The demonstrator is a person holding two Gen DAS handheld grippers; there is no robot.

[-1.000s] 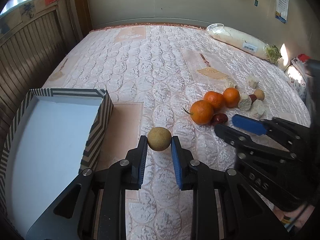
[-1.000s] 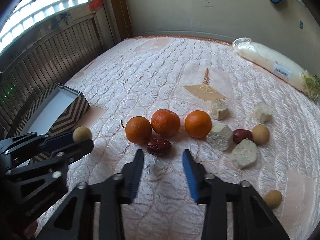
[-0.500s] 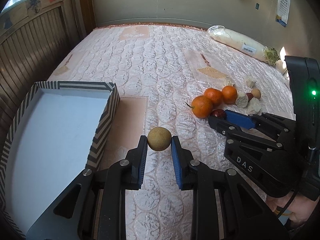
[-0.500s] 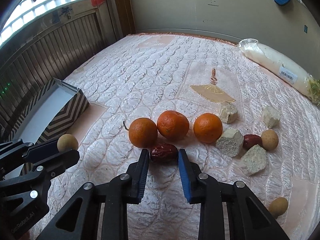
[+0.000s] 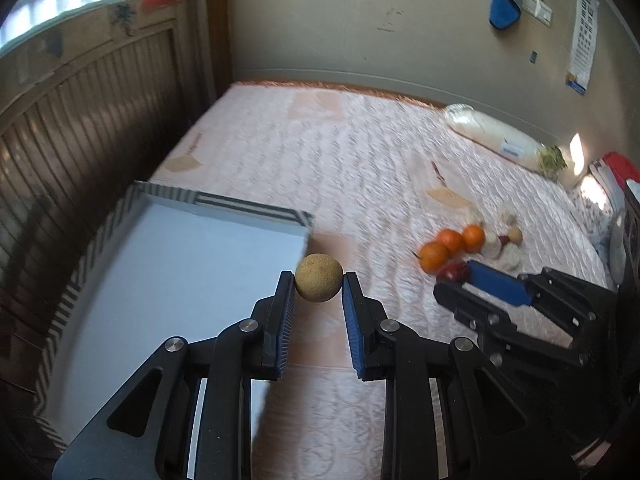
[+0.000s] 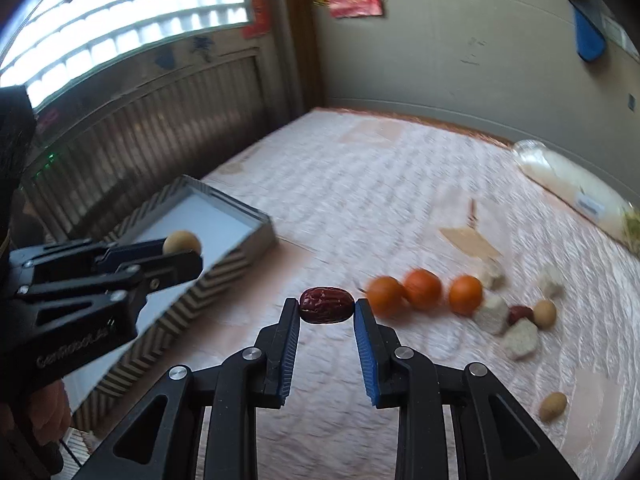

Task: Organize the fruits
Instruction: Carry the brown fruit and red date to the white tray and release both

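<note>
My left gripper [image 5: 319,286] is shut on a round tan longan [image 5: 319,283], held in the air just right of the striped box [image 5: 224,205]. It shows in the right wrist view [image 6: 182,250] over the box [image 6: 230,268]. My right gripper [image 6: 327,312] is shut on a dark red date [image 6: 327,311], lifted above the bedspread left of three oranges [image 6: 423,289]. The date also shows in the left wrist view [image 5: 453,271], with the oranges [image 5: 450,242] behind it.
Pale chunks [image 6: 520,340], another date [image 6: 520,314] and a longan [image 6: 545,313] lie right of the oranges. One more longan [image 6: 553,406] lies nearer. A long bagged item [image 6: 576,188] lies at the back right. A wooden slatted wall [image 6: 120,132] runs along the left.
My right gripper closed on the date and lifted it off the bedspread toward the left. My left gripper carried the longan up and left toward the box.
</note>
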